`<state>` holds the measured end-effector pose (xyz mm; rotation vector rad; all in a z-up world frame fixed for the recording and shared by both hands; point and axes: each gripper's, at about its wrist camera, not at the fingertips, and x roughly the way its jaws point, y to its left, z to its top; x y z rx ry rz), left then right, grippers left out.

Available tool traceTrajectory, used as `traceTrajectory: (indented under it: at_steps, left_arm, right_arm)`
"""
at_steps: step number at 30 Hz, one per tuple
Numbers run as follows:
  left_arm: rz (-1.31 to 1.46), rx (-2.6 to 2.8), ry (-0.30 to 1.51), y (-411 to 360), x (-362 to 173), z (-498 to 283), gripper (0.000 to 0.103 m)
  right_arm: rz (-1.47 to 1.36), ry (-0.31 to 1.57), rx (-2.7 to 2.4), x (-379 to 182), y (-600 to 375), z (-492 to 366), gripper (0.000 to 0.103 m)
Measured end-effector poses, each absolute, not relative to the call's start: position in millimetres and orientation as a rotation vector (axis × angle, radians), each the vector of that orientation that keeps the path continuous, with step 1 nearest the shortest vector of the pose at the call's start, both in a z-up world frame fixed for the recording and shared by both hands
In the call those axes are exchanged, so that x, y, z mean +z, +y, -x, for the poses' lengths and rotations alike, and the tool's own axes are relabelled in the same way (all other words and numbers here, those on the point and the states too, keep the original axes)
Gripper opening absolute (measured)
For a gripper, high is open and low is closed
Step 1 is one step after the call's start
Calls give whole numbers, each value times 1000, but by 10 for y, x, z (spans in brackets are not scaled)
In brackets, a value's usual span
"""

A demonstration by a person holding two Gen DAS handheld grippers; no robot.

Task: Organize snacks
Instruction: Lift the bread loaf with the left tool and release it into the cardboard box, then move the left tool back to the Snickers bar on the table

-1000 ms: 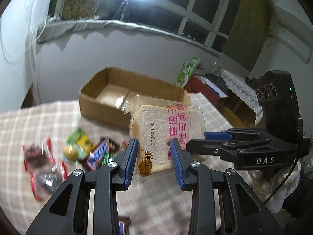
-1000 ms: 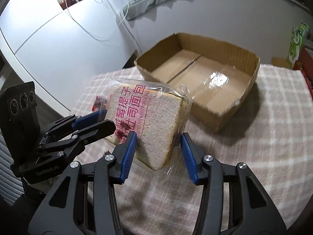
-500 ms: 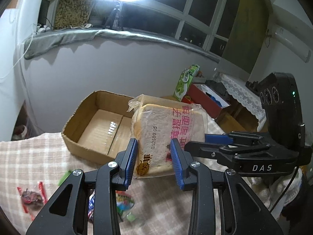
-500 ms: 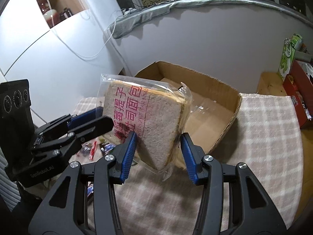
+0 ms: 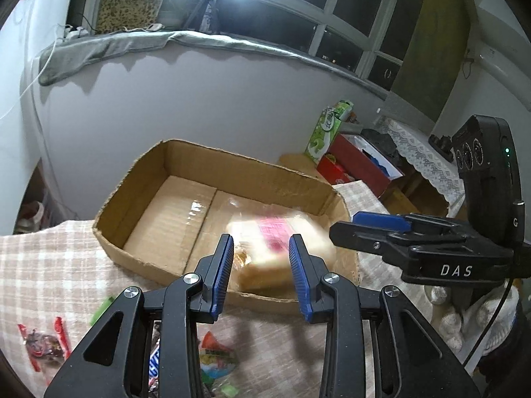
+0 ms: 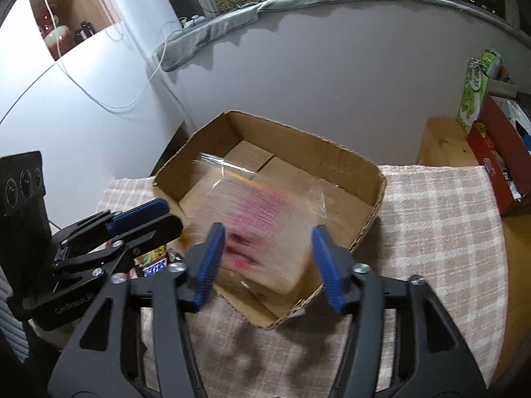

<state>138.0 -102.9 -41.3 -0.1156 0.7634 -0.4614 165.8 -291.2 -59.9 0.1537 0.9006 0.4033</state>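
- Left wrist view: the left gripper (image 5: pixel 260 270) has its jaws apart with nothing between them; past them the bag of sliced bread (image 5: pixel 282 248) shows blurred inside the cardboard box (image 5: pixel 139 199), at the box's near right corner.
- Right wrist view: the right gripper (image 6: pixel 268 260) also has its jaws spread wide, clear of the bread (image 6: pixel 255 229), which is smeared by motion blur and sits in the near part of the box (image 6: pixel 348 162); whether it rests flat on the box floor cannot be told.
- The box stands on a checked cloth (image 6: pixel 441 232) covering the surface.
- Small wrapped snacks (image 5: pixel 43 348) lie on the cloth in front of the box and to its left, well apart from the bread.
- A red carton (image 5: pixel 358 162) and a green packet (image 5: pixel 327 129) stand beyond the box's right end, off the cloth.
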Motion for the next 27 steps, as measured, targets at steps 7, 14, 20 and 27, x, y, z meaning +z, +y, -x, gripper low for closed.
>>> traceTrajectory:
  at_steps: [7,14,20,27]
  left_arm:
    - [114,-449,744,-922,-340,-1319,33]
    - [123,-417,723,-743,-259,-1208,33]
    - [104,-378,702,-603,-220,-1054,33]
    - [126,-318,702,-272,-289,-857,33]
  right_arm:
    - [-141,894,401,-585,-2902,-1618,62]
    - [-121,872,409,-509,-2857,-1480,62]
    - [-90,858,431,-450,-2746,-1351,62]
    - [-35,842,484,-433,-2533,-1145,62]
